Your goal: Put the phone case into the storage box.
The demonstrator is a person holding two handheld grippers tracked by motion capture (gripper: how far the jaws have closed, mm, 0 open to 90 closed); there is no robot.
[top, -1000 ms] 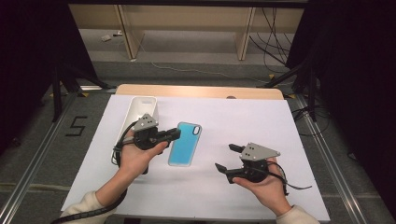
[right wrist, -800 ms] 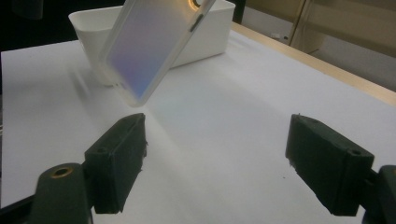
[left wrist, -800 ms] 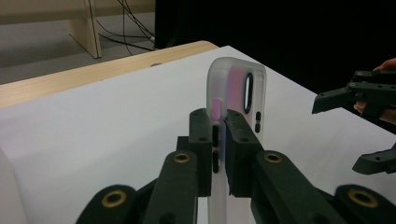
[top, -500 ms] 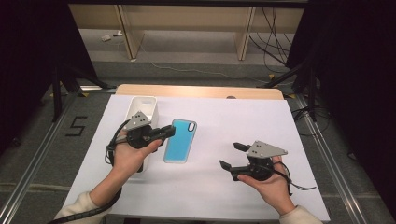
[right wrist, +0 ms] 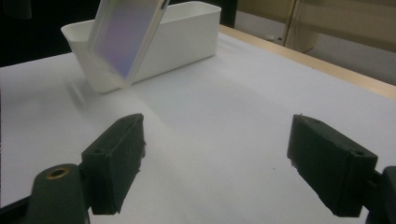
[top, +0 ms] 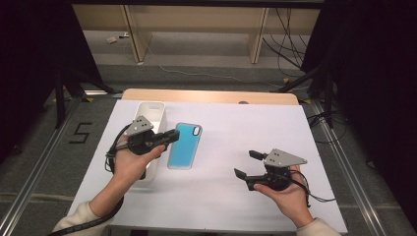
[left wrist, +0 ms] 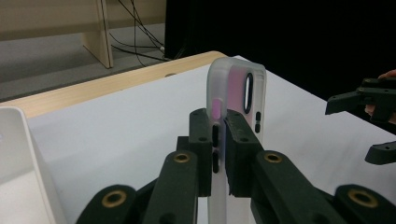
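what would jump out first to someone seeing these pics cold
Most striking is the blue phone case, lifted off the white table near its left-centre, its edge clamped in the left gripper. Just left of it stands a long white bin. At the right front, the right gripper hovers with jaws wide apart and nothing between them.

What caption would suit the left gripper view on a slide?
Left gripper shut on the edge of a translucent phone case, held upright above the white table.
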